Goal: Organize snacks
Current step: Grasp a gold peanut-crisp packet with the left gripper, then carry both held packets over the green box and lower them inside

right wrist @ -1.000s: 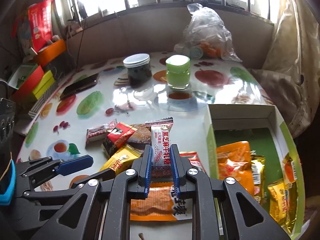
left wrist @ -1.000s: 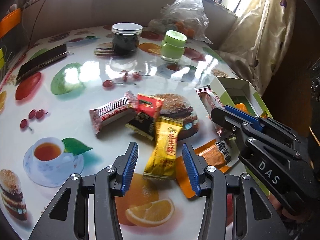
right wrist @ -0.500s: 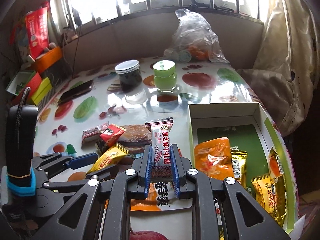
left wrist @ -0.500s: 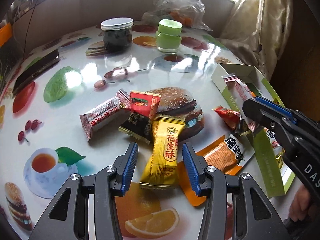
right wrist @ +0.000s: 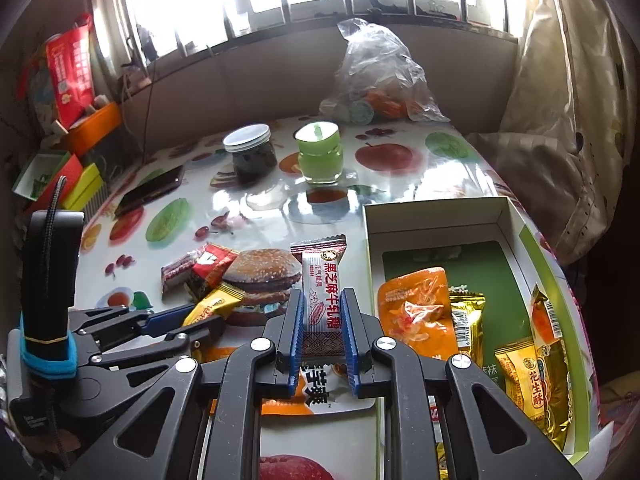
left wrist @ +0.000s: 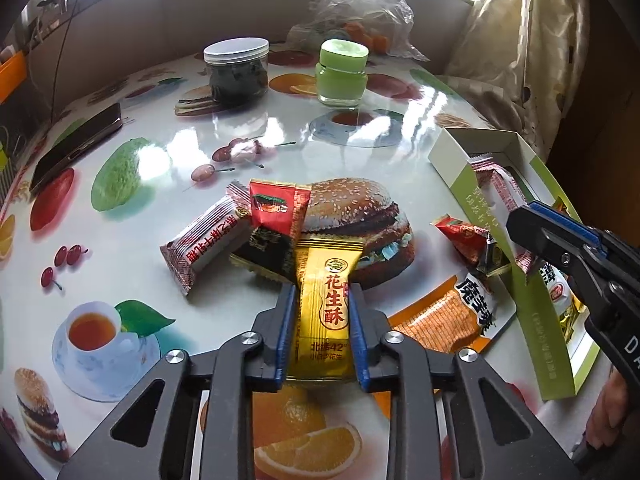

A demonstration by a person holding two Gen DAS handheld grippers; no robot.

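My left gripper is shut on a yellow peanut-crisp packet lying on the table. Just beyond it lie a dark packet, a red packet and a red-and-white bar. My right gripper is shut on a red-and-white sesame candy bar and holds it above the table, left of the green-and-white box. The box holds an orange packet and several gold packets. An orange-and-white flat packet lies by the box's near side.
A dark jar with a white lid and a green jar stand at the back. A phone lies at the left edge. A clear plastic bag sits at the far side. Coloured boxes stand off the table's left.
My left gripper has moved forward and closed on the yellow packet. My right gripper has carried the candy bar up and toward the box.
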